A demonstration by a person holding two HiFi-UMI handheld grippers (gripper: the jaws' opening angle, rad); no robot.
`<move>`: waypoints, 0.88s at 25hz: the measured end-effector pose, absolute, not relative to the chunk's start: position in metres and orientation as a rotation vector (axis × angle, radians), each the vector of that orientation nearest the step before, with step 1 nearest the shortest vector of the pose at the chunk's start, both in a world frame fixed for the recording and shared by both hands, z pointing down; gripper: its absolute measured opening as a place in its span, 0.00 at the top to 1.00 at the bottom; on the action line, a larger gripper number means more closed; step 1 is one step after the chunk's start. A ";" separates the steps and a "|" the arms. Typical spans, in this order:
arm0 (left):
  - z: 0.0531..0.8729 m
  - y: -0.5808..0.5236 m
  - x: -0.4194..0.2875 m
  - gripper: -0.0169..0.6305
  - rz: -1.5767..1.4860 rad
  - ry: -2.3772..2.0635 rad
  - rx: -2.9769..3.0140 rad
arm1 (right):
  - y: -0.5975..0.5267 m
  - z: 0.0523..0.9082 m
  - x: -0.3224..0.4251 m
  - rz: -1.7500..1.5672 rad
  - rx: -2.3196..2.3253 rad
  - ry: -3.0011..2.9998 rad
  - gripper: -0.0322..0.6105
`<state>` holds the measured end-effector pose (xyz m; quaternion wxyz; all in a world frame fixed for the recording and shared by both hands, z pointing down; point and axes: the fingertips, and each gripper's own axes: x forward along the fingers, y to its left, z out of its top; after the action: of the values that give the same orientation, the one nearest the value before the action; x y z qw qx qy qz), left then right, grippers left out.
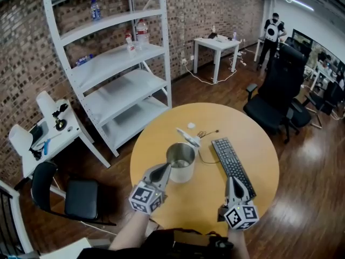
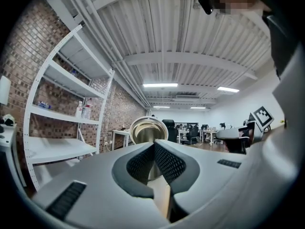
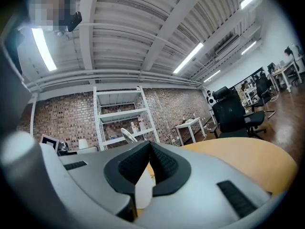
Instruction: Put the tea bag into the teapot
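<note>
your left gripper is closest to you, low on the round yellow table. its two jaws are pressed together, tip to tip, and nothing is between them; your left gripper view shows only bare table through the gap under the tips. the tips sit right up by the left side of the teapot, and you cannot tell if they touch it.

far to the left, on the floor, is a small black chair. behind it a tall white shelf stands by the brick wall, with a few bottles on it.

the teapot is a shiny metal pot with an open top, standing up near the middle of the table. just behind it lies a small white thing that looks like the tea bag. it is on the table, outside the pot.

right of the pot lies a black keyboard.

your right gripper is by the near end of the keyboard, well apart from the pot. its jaws are together at the tips too. a flat white piece shows in the gap under them; you cannot tell what it is or if it is pinched.

past the table on the right is a big black office chair.
</note>
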<state>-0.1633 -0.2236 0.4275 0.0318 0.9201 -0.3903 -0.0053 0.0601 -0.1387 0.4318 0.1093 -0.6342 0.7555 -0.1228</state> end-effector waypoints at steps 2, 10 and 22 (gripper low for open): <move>0.432 -0.221 -0.169 0.96 -0.035 -1.220 2.817 | -0.137 0.433 0.058 -0.360 -1.864 2.226 0.95; 0.440 -0.203 -0.188 0.96 -0.062 -1.288 2.777 | -0.130 0.436 0.058 -0.297 -1.897 2.275 0.95; 0.444 -0.204 -0.198 0.96 -0.112 -1.309 2.735 | -0.119 0.439 0.075 -0.245 -1.938 2.262 0.95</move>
<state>-0.1978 -0.2036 0.4435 0.0535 0.9001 -0.4309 -0.0367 0.0745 -0.1189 0.4386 0.0762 -0.6466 0.7546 -0.0816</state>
